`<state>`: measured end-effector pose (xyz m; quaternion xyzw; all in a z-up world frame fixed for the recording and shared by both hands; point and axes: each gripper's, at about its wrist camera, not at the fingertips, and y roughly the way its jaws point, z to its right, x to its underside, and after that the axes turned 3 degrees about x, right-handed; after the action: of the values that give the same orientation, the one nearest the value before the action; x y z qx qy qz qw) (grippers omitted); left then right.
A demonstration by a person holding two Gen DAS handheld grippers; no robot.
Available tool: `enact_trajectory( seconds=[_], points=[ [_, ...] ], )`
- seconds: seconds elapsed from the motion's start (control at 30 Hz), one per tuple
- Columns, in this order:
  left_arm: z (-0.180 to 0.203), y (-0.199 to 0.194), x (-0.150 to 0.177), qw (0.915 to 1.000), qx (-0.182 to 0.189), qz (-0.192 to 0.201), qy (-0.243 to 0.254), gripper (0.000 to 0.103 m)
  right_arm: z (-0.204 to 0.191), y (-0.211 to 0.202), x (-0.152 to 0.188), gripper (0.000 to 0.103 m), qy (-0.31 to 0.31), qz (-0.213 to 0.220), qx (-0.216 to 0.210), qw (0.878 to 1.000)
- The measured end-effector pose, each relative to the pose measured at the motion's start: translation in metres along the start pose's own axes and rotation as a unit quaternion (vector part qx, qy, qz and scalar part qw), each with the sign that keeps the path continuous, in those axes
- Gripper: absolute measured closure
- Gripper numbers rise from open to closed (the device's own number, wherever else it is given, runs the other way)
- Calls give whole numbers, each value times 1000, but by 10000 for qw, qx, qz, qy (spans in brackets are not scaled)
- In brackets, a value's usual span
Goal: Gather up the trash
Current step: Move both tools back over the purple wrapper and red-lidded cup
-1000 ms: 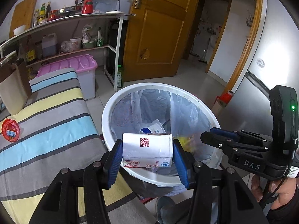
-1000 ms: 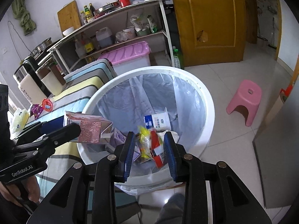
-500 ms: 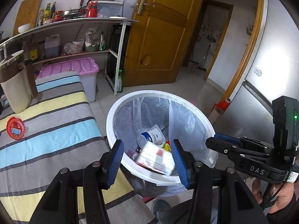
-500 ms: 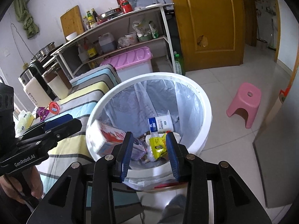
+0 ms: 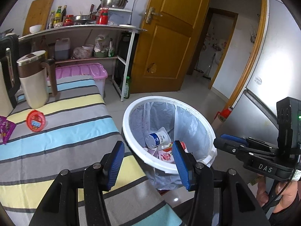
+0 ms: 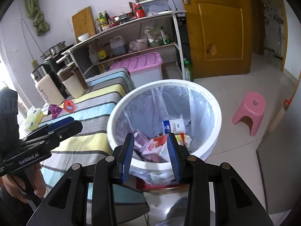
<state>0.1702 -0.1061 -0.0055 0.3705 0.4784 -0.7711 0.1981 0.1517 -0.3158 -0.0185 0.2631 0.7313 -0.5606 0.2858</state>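
Left gripper [image 5: 148, 162]: blue pads [image 5: 116, 162] set wide, nothing between them. It hangs over the table's near corner, beside the bin's 8 o'clock rim.

Right gripper [image 6: 151, 155]: pads [image 6: 128, 154] moderately apart, gap empty; only bin contents show through it. It sits above the bin's 6 o'clock rim.

Trash bin [image 5: 131, 131]: white, round, lined with a clear bag [image 5: 188, 124], standing on the tiled floor. Its 9 o'clock side lies just beside the edge of the striped tablecloth [image 5: 56, 137]; I cannot tell whether they touch.

Inside the bin, low at centre: a white yogurt cup [image 6: 174, 126] lying on its side, a pink-and-white carton [image 6: 156, 148] toward 6 o'clock, and a yellow wrapper [image 6: 180, 137] at its right.

Loose on the cloth, from the left wrist view: a red round lid [image 5: 35, 120] at 9 o'clock and a purple wrapper [image 5: 6, 130] at the far left edge. A tissue pack [image 6: 33, 119] shows in the right wrist view beyond them. A beige kettle [image 5: 33, 81] stands at 10 o'clock, well back from the table edge.

Open tile lies from 12 to 3 o'clock of the bin. A pink stool [image 6: 250, 113] stands at 3 o'clock, well apart. A pink-lidded storage box [image 6: 143, 66] sits at 12 o'clock, tight against the table's far end.
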Motion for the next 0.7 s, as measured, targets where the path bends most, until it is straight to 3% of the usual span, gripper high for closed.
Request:
enact_trajectory(
  seconds=[0.7],
  points=[
    [-33, -74, 26, 9975, -537, 386, -229, 50, -76, -18, 9, 66, -583, 106, -667, 9960]
  ],
)
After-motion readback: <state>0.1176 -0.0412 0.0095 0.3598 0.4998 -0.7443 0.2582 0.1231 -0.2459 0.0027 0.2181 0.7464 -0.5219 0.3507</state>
